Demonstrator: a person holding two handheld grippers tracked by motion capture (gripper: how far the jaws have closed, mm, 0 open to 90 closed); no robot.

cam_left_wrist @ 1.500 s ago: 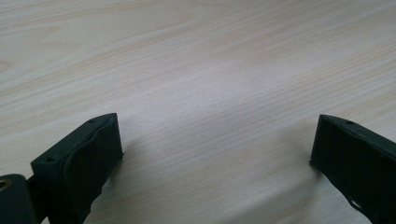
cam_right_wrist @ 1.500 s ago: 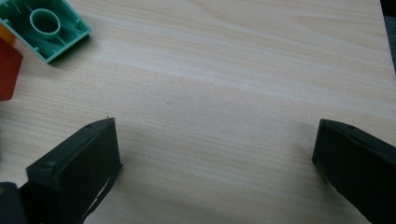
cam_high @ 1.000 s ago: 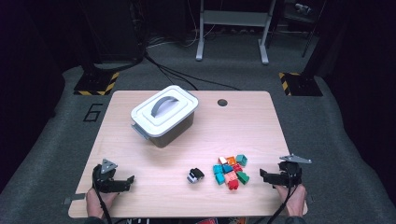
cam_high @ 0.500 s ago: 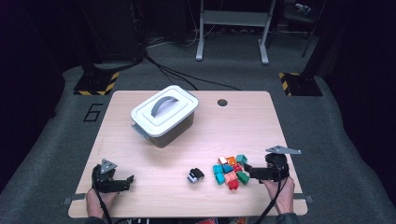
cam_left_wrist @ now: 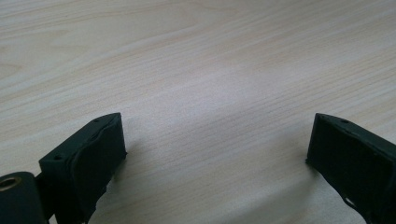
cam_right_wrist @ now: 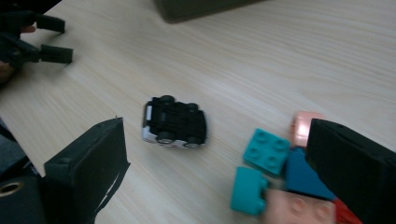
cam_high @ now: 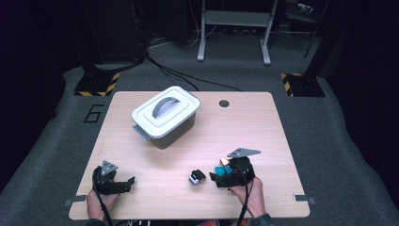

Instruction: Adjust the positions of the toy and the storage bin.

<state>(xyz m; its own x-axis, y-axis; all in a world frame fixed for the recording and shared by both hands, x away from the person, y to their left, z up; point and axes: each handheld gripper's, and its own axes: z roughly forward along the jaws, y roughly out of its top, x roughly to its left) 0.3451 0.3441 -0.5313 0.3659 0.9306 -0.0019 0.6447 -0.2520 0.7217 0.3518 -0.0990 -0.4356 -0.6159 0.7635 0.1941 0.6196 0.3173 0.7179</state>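
Observation:
A small black and white toy car lies with its wheels showing near the table's front edge. Right of it sits a pile of bricks: teal ones, a pink one and a blue one. My right gripper hovers over that pile, pointing left toward the car. Its jaws stand wide and have just been closing a little, pressing on nothing. My left gripper rests open on bare wood at the front left.
A grey box with a white handled lid stands at the back left of the wooden table. A round cable hole sits near the far edge. The left gripper appears far off in the right gripper view.
My right gripper has travelled left from the table's right edge to above the bricks, close to the car. The left gripper has stayed put.

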